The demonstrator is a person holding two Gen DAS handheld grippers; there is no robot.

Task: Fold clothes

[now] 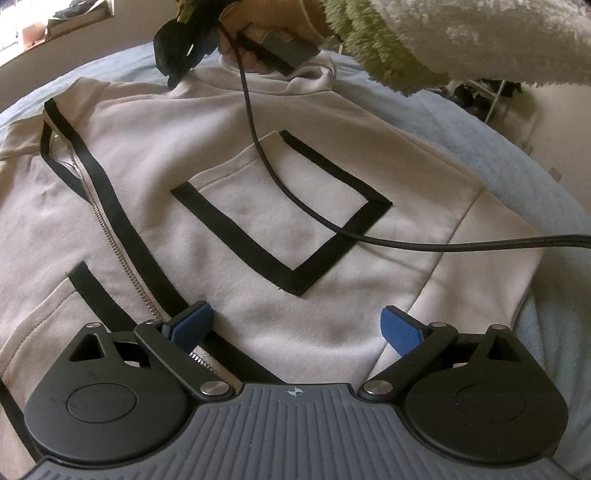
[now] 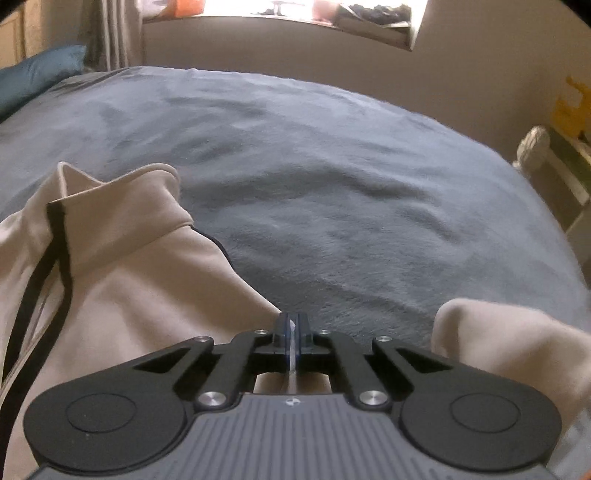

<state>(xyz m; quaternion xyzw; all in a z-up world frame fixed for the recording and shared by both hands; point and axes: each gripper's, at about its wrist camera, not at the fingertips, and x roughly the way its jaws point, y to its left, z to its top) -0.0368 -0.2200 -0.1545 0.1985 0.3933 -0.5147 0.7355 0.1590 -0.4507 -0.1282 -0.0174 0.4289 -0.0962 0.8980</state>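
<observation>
Jacket (image 1: 258, 184), pale grey with black trim, a metal zip (image 1: 122, 254) and a black-edged pocket (image 1: 280, 218), lies spread front-up on a blue-grey blanket (image 2: 332, 184) covering a bed, which gives a broad flat surface for folding. Left gripper (image 1: 295, 325) hovers over the near hem just right of the zip, its blue pads wide apart and holding nothing, seemingly waiting for its own hold. Right gripper (image 2: 293, 328) has its jaws pressed together with a thin sliver of pale fabric showing between the pads; it appears to pinch the jacket's edge at the far shoulder, near the raised collar (image 2: 122, 188), probably so that side can be lifted and turned inward. Seen from the left wrist view, the hand (image 1: 266, 33) carrying that tool sits at the far neckline, with a fleecy green-and-white sleeve (image 1: 424, 37) above. Black cable (image 1: 266, 162) trails from it across the pocket toward the right and could snag the cloth during a fold. Loose fold of jacket fabric (image 2: 517, 343) bunches at near right.
</observation>
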